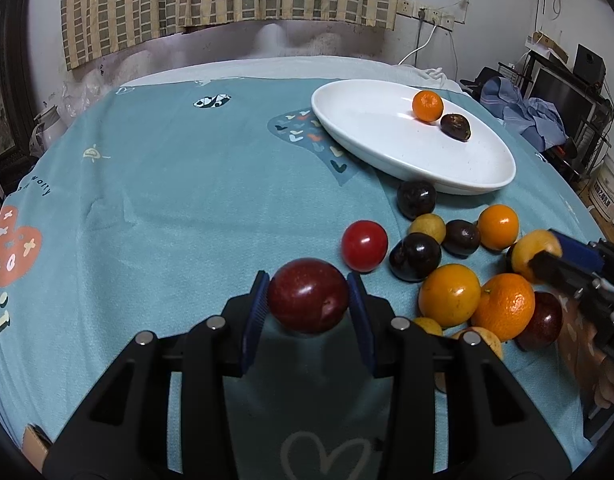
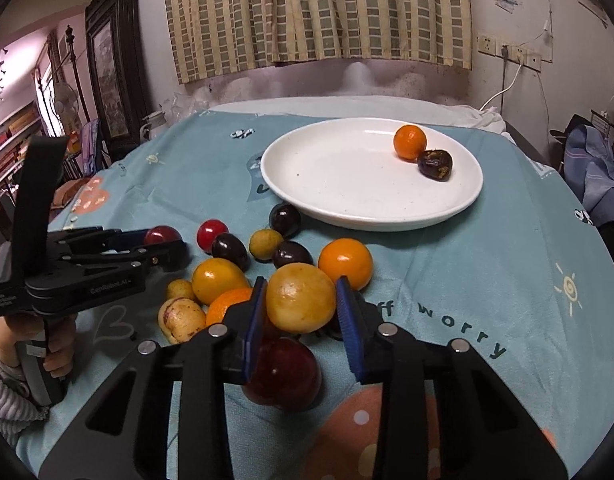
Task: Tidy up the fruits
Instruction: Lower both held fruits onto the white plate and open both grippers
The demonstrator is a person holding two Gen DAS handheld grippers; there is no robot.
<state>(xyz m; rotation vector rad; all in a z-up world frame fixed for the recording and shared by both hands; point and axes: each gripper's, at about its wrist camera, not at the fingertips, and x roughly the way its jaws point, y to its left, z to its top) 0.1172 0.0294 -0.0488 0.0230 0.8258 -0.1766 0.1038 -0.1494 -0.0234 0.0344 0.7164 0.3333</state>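
A: What does each tool have?

B: The left gripper (image 1: 309, 300) pinches a dark red plum (image 1: 308, 295) between its blue pads, just above the teal cloth (image 1: 167, 200). The right gripper (image 2: 301, 308) has a yellow fruit (image 2: 300, 298) between its pads, both pads pressed against its sides, at the near edge of the fruit pile.

A: What crowds that yellow one?

B: Plenty. A second dark red plum (image 2: 283, 374) lies right under the right gripper's fingers, an orange (image 2: 346, 263) sits just beside the right pad, and a mandarin (image 2: 227, 304) touches the left pad's side. A pale speckled fruit (image 2: 181, 318) and another orange-yellow fruit (image 2: 218, 280) lie next to those (all packed close, several touching).

A: And farther out?

B: Dark purple fruits (image 2: 229, 250) and a small yellow one (image 2: 265, 243) lie between the pile and the white plate (image 2: 327, 184). A bright red fruit (image 1: 364, 245) lies just past the held plum. One dark fruit (image 1: 416, 199) rests against the plate's near rim.

A: Anything on the plate?

B: A small orange (image 2: 410, 142) and a wrinkled dark fruit (image 2: 436, 164), touching, toward its far right side. A hand (image 2: 61, 354) grips the left tool's handle.
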